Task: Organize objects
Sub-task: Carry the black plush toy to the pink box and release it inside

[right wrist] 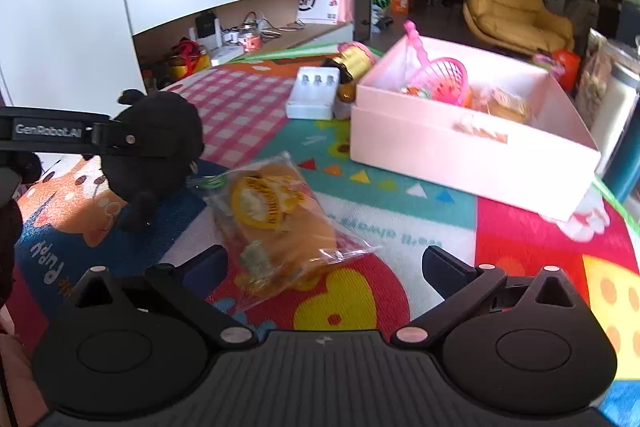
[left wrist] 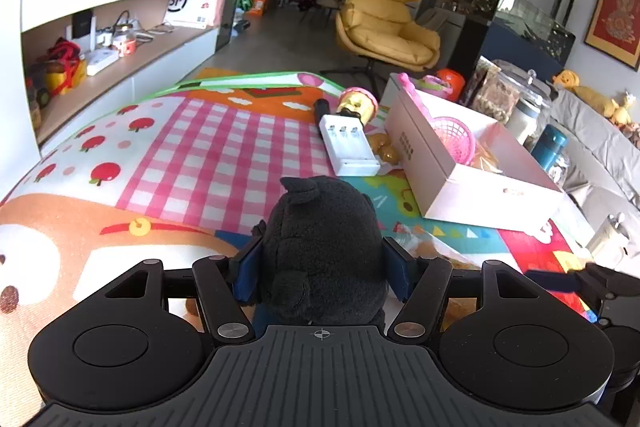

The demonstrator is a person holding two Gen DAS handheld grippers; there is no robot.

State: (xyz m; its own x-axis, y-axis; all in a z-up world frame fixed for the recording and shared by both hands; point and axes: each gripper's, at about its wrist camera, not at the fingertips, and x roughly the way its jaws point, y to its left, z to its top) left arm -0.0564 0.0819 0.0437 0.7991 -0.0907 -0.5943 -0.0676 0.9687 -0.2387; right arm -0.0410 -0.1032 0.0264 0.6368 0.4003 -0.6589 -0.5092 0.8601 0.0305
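The left gripper (left wrist: 324, 267) is clamping its blue-padded jaws on a black plush animal toy (left wrist: 324, 247) (just above the colourful play mat (left wrist: 200, 147)). Rightward, the right gripper (right wrist: 324, 263) is spreading wide around a clear-wrapped bread bun (right wrist: 276, 223), touching neither side; the pale pink cardboard box (right wrist: 460, 155) is sitting beyond.

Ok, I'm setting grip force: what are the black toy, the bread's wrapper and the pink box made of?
Black toy: soft plush, by its fuzzy matte pile.
Wrapper: thin clear plastic film, glossy and crinkled.
Pink box: probably rigid cardboard, given its smooth matte walls and sharp edges.
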